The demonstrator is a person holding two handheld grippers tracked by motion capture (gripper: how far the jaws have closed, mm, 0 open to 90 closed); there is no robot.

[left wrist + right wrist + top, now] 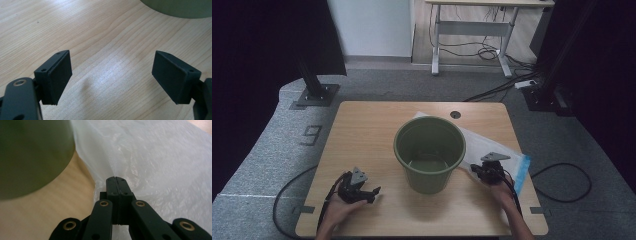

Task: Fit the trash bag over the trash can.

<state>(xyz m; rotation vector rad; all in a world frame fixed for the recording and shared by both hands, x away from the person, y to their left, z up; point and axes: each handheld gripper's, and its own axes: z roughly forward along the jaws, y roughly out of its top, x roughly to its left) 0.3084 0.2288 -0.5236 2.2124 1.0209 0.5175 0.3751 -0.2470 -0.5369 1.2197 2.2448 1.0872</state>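
Translucent white plastic bag (pixel 150 157), crinkled, pinched by right hand-held gripper (pixel 116 180)

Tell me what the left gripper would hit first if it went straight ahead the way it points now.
Probably the green bucket. The left gripper holds its jaws open over bare wooden table, and the bucket's base sits ahead, slightly right of centre. Depth is unclear, so the right jaw might clip it first.

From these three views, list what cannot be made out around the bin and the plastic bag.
- Plastic bag: in the high view the green bin hides its left part.
- Right gripper: the jaws are shut at the bag's edge; whether film is pinched between them cannot be told.
- Bin in the right gripper view: blurred and cut off by the frame edge.
- Left gripper: open over bare table.
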